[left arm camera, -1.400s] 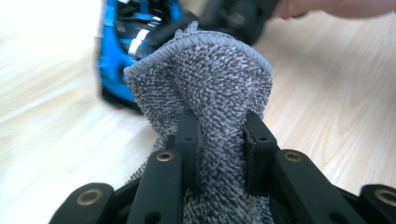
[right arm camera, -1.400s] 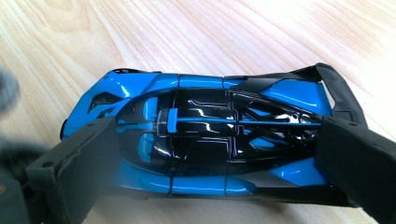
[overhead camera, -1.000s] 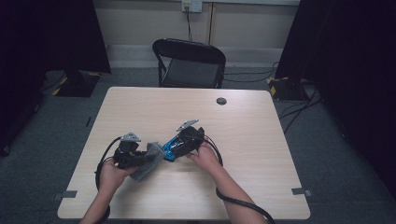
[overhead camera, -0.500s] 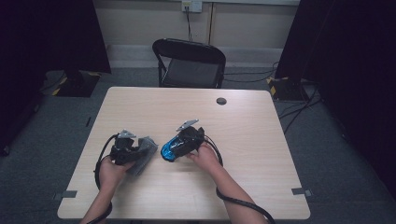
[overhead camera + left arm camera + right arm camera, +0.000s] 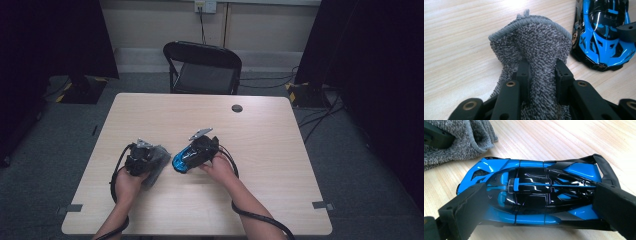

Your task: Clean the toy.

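High view is dim, the room falling to near black at nine and three o'clock, the pale table [image 5: 280, 165] alone catching overhead light. Left gripper view glares white at twelve o'clock; the grey cloth [image 5: 534, 47] is crisp. Right gripper view: sharp highlights on the blue toy car [image 5: 531, 195], near jaws soft.

A black folding chair [image 5: 204, 67] stands behind the wooden table [image 5: 270, 150], near a wall socket [image 5: 205, 6].

Grey speckled cloth [image 5: 534, 47]; blue-and-black toy car [image 5: 534, 195]; pale wood table [image 5: 280, 145].
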Available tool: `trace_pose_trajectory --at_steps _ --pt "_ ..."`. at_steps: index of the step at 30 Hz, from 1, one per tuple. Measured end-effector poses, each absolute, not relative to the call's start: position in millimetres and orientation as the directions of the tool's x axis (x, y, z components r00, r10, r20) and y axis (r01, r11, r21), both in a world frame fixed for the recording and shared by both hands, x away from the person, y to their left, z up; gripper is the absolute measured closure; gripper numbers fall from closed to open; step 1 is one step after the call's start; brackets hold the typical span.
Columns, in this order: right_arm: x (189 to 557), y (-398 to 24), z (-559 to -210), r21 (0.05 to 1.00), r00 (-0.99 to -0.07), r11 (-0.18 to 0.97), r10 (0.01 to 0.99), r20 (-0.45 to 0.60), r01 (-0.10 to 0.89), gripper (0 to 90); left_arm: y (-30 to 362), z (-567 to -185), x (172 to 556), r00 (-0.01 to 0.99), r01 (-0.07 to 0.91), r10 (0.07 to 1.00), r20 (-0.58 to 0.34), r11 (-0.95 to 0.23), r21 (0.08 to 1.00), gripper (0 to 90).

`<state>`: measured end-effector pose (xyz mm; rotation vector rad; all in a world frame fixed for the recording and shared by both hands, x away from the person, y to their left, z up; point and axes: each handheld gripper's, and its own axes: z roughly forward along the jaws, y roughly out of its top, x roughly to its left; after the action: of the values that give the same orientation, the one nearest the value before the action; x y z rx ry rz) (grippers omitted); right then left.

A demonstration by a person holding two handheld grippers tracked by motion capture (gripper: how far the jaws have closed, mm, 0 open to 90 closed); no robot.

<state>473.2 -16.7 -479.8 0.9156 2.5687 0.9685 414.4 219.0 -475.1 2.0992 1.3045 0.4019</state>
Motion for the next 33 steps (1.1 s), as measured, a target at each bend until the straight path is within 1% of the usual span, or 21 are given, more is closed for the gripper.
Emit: trace_pose_trajectory --at_steps 5,11,18,23,33 --pt "473 -17 -480 0.665 -0.772 0.581 0.635 -0.010 0.469 0.0 213 -475 414 0.476 0.685 0.878 -0.051 -0.334 0.648 70.5" --pt "473 -17 -480 0.666 -0.773 0.580 0.635 -0.009 0.469 0.0 206 -474 414 0.491 0.687 0.869 -0.059 -0.345 0.640 70.7" --pt "473 -17 -480 0.669 -0.773 0.579 0.635 -0.011 0.467 0.0 202 -472 412 0.525 0.691 0.847 -0.080 -0.369 0.622 71.5" --pt "473 -17 -480 0.667 -0.774 0.581 0.633 -0.012 0.466 0.0 201 -472 407 0.530 0.697 0.842 -0.105 -0.361 0.619 71.6" --pt "473 -17 -480 0.668 -0.773 0.580 0.634 -0.010 0.467 0.0 198 -471 398 0.548 0.701 0.827 -0.126 -0.372 0.609 71.6"
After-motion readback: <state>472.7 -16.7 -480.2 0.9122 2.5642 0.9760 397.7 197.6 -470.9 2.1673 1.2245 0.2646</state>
